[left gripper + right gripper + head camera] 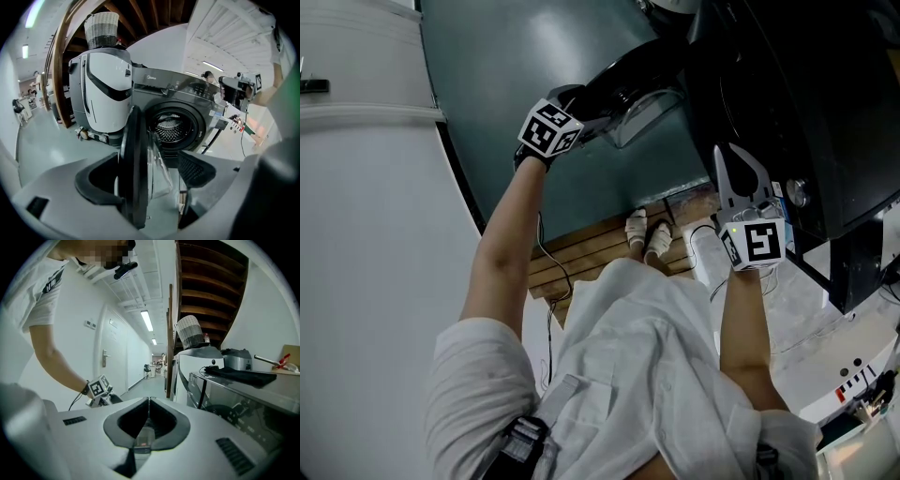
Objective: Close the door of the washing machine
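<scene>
The dark washing machine [811,103] stands at the right of the head view. Its round door [639,82] with a clear glass bowl hangs swung open. My left gripper [592,101] reaches onto the door's edge. In the left gripper view the door's black rim [134,173] stands edge-on between the spread fingers of the left gripper [151,161], against the left finger [101,185]; the jaws look open. The drum opening [174,127] shows behind. My right gripper [727,157] is held beside the machine's front, shut with nothing in it [148,400].
A wooden pallet [595,251] lies under the machine, beside the person's shoes [648,235]. A white wall [366,244] fills the left. A white appliance [105,93] topped by a basket [101,29] stands next to the machine. A dark cloth [240,375] lies on the machine's top.
</scene>
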`<state>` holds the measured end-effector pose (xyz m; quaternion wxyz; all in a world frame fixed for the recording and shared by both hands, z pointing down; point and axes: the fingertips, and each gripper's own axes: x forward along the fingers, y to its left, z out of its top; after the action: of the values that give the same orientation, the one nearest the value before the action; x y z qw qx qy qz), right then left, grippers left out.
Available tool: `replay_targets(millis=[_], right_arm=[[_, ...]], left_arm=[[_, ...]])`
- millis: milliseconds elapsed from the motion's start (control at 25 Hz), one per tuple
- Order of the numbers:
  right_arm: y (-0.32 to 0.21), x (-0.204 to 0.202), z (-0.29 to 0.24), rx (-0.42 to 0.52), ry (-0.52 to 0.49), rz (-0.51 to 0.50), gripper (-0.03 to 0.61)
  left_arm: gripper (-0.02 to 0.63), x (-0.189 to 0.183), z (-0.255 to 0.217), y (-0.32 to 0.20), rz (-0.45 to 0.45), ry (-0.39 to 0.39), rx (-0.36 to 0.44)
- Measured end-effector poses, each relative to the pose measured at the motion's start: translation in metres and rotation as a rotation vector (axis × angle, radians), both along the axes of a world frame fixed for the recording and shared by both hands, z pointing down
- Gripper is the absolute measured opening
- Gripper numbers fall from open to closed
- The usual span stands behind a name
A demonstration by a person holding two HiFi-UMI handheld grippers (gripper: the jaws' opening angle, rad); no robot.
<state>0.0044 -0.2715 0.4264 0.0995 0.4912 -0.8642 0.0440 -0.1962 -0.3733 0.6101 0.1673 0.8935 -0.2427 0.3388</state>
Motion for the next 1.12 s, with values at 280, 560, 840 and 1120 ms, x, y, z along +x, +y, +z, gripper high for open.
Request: replay_targets(millis=[280,560,840,1120], right_arm=[[0.012,0.018,-0.004,0.007,-0.021,0.042,0.031],[0.025,0.041,-0.013,0.023,-0.022,0.079,0.031],[0.032,0.070,-0.022,0.039,-0.015,0.140,0.031],[0.039,0.107,-0.033,0.057,-0.003,0.211,0.031]], left_arm=[[0.390,0.038,-0.001,0.044,0.047,0.049,-0.030],[0.390,0.077,-0.001,0.077,0.061,0.092,-0.057],[0.390,0.116,-0.001,0.098,0.083,0.136,-0.084],[0.390,0.155,-0.003,0.114,0.091,0.196,-0.120]])
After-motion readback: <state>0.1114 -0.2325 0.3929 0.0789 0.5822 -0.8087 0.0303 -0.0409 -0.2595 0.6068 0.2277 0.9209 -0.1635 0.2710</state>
